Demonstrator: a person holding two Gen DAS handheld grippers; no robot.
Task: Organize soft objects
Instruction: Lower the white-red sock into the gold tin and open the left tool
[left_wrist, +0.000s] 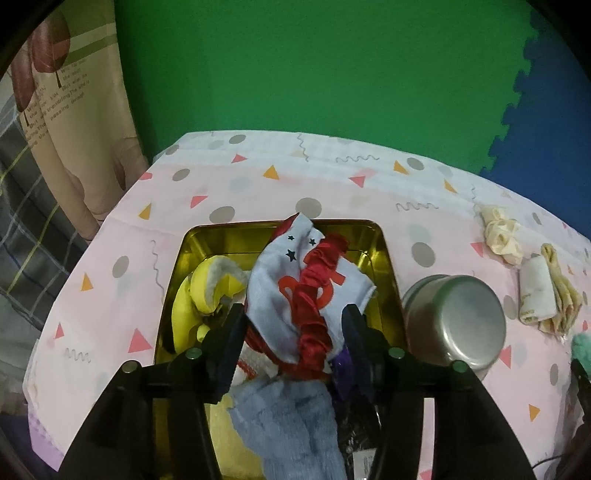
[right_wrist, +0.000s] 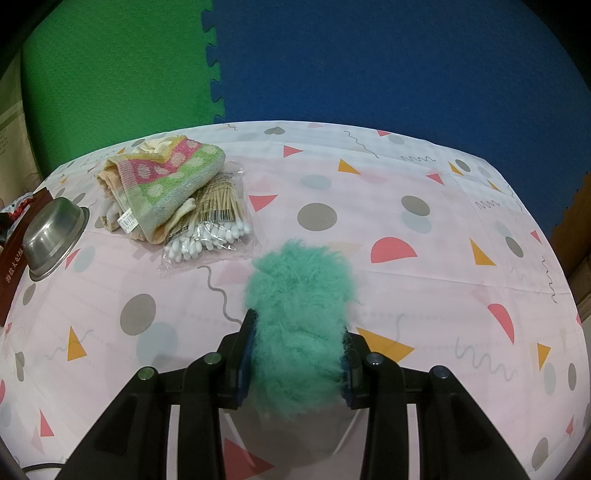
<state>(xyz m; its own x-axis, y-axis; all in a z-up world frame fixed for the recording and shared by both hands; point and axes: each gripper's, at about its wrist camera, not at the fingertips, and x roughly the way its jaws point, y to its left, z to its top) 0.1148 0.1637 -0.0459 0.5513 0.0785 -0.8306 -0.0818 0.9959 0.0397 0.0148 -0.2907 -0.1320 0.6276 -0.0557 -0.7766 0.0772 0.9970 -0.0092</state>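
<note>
A golden tin box (left_wrist: 384, 258) stands on the pink patterned tablecloth and holds several soft items: a yellow plush piece (left_wrist: 207, 291), a pale blue sock with stars (left_wrist: 280, 258), a red scrunchie (left_wrist: 317, 295) and a blue towel cloth (left_wrist: 291, 424). My left gripper (left_wrist: 295, 317) hovers over the box. Its jaws are apart on either side of the sock and scrunchie, which lie loosely between them on the pile. My right gripper (right_wrist: 297, 332) is shut on a fluffy teal pom-pom (right_wrist: 299, 295) held above the tablecloth.
An upturned steel bowl (left_wrist: 454, 325) sits right of the box. A cream scrunchie (left_wrist: 502, 236), a folded striped towel (right_wrist: 166, 177) and a bag of cotton swabs (right_wrist: 214, 225) lie further right. Green and blue foam mats are behind the table.
</note>
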